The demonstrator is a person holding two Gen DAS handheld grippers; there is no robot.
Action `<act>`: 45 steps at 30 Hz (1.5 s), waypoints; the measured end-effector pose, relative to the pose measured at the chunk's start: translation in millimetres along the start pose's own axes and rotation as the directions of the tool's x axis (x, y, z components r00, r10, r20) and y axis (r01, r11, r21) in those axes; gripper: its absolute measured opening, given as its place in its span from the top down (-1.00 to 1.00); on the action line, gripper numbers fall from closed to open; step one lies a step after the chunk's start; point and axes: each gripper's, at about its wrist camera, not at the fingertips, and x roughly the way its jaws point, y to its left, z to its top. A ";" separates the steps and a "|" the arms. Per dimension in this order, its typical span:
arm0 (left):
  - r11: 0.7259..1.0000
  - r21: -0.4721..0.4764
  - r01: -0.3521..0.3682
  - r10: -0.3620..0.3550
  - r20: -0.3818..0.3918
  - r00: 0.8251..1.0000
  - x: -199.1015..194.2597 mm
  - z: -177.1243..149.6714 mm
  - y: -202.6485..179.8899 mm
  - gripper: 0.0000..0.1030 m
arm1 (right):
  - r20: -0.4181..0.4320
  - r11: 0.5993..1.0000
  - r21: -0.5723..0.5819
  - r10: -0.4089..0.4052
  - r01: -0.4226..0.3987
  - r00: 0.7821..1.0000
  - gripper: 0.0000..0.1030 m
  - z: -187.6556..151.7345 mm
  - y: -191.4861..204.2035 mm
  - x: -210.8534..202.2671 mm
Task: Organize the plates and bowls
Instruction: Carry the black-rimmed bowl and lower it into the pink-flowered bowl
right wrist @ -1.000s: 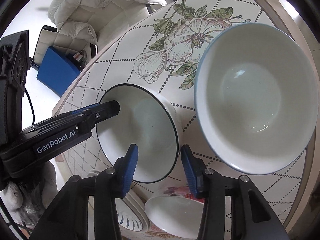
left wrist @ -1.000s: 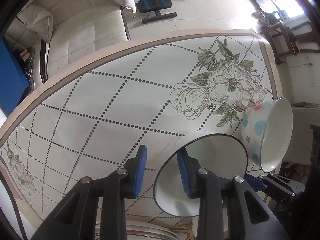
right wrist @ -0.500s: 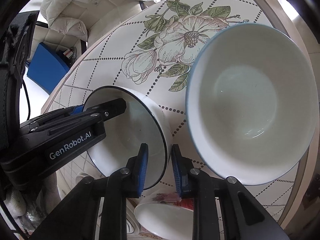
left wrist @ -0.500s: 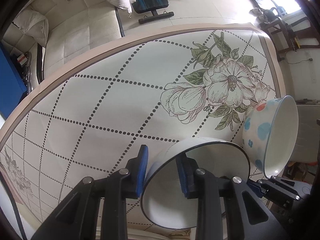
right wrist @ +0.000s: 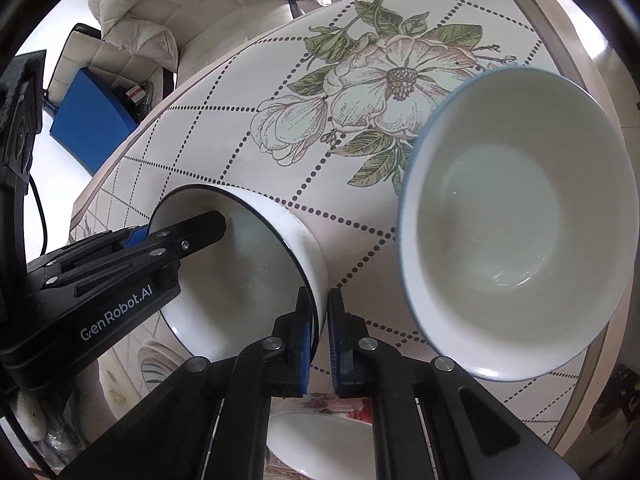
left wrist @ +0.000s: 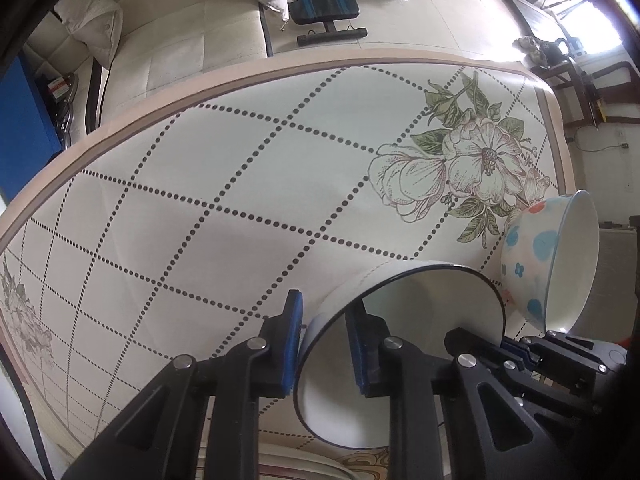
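White black-rimmed bowl [left wrist: 404, 360], on floral tablecloth [left wrist: 240, 184], tilted; left gripper [left wrist: 324, 344] closing on its rim, one pad inside, one outside. Right gripper [right wrist: 319, 332] clenched on opposite rim. Polka-dot bowl [left wrist: 548, 268] just beside.

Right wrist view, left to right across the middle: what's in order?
Left claw, black with blue pads → white black-rimmed bowl that it reaches into → right claw pinching that bowl's wall → large white blue-rimmed bowl.
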 end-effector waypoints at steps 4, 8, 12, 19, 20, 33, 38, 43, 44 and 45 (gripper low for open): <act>0.998 -0.043 0.044 -0.045 -0.019 0.999 6.6 -3.0 10.7 0.62 | -0.025 0.999 -0.031 -0.010 0.010 1.000 0.83 9.7 8.9 2.5; 0.995 -0.078 0.063 -0.064 -0.016 0.998 8.9 -6.6 12.7 0.63 | -0.038 0.998 -0.057 -0.034 0.032 0.999 0.83 17.8 16.0 3.5; 0.992 -0.103 0.068 -0.068 0.006 0.998 2.0 -11.5 13.0 0.63 | -0.037 0.995 -0.083 -0.061 0.058 0.997 0.87 20.1 21.3 5.4; 0.994 -0.098 0.053 -0.051 0.024 0.998 -20.3 -20.7 4.1 0.64 | -0.043 0.997 -0.070 -0.029 0.026 0.999 0.88 14.0 16.3 -1.2; 0.993 -0.101 0.055 -0.053 0.026 0.998 -23.1 -21.1 3.6 0.64 | -0.044 0.997 -0.071 -0.025 0.022 0.999 0.88 13.0 16.1 -3.6; 0.994 -0.064 0.094 -0.090 0.070 0.994 -77.9 -58.2 -34.5 0.63 | -0.011 0.998 -0.063 0.003 -0.004 1.000 0.88 -26.1 4.5 -69.6; 0.993 -0.039 0.112 -0.110 0.055 0.992 -78.2 -80.3 -52.0 0.63 | -0.011 0.999 -0.039 0.010 -0.010 1.000 0.88 -57.9 -9.4 -85.3; 0.994 -0.037 0.105 -0.104 0.027 0.994 -60.6 -102.1 -60.4 0.63 | -0.031 1.000 -0.022 0.009 -0.009 0.999 0.88 -89.5 -26.6 -80.4; 0.994 -0.038 0.104 -0.103 0.018 0.994 -56.7 -106.0 -61.5 0.63 | -0.038 1.000 -0.018 0.007 -0.008 0.999 0.88 -94.5 -29.1 -76.6; 0.994 -0.038 0.102 -0.101 0.012 0.995 -53.0 -109.2 -62.2 0.63 | -0.045 1.000 -0.018 0.005 -0.006 0.999 0.88 -98.9 -31.5 -73.3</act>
